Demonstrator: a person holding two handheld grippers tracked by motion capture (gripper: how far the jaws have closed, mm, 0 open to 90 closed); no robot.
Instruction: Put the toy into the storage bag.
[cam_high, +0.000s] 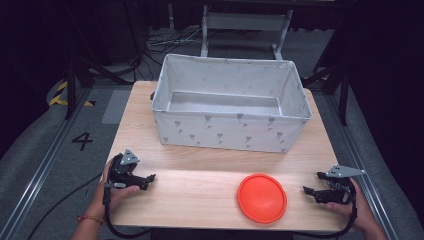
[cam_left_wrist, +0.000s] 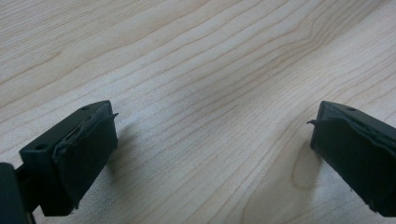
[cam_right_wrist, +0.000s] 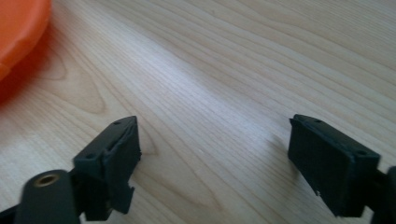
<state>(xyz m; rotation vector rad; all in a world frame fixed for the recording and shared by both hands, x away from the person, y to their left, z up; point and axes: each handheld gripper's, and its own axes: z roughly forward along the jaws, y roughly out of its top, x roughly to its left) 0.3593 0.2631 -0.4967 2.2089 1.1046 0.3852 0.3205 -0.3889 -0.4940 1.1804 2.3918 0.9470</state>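
The setting is a lab or recording bay, not a home. A small wooden table stands on grey carpet between floor rails. Loose cables lie behind it. Yellow-black hazard tape and a floor number "4" mark the station. The surroundings are dark.

A white fabric bin sits at twelve o'clock on the wooden surface; cables sprawl on the floor beyond.
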